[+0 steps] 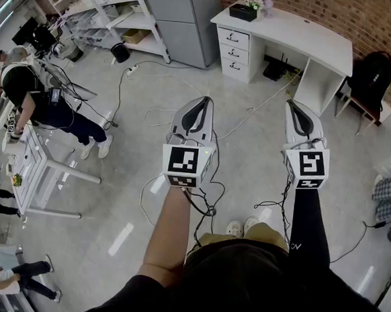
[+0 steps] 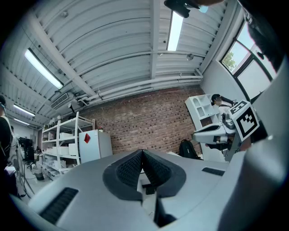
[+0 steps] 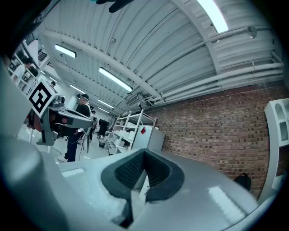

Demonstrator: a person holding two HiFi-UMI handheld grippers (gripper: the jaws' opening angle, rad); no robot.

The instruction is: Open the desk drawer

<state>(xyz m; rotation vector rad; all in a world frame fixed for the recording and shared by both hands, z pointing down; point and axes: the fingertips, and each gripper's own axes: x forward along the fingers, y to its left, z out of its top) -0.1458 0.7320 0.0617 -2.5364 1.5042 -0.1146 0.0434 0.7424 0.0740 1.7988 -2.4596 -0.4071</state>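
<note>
Closest in: holding the left gripper (image 1: 203, 104) and the right gripper (image 1: 293, 106) out level over the grey floor (image 1: 135, 147), side by side and apart from each other. On the left, fingers (image 2: 128, 169) pressed together, nothing between. Same on the right: fingers (image 3: 131, 171) squeezed tight on air.

Just past the tips, passing over loose cables (image 1: 249, 111) trailing across the floor.

Further out, up against the brick wall (image 1: 315, 6), finding the white bench (image 1: 306, 33), well apart from both grippers. At its left end, picking out the stack of three drawers (image 1: 233, 50), dark handles (image 1: 233, 38) facing back this way, each lying level along its front. All three fronts looking flush, so nothing opened yet. Above them on the bench's left corner, spotting a black box (image 1: 242, 12) and some flowers (image 1: 253, 0). Beyond the right end, a black backpack (image 1: 376, 73).

Reading the line-up: drawers ahead, between the two grippers, a touch right of the left one and seemingly nearer to it. Probably calling for a walk-up first, then spreading the fingers across a handle's length and pulling straight back.
</note>
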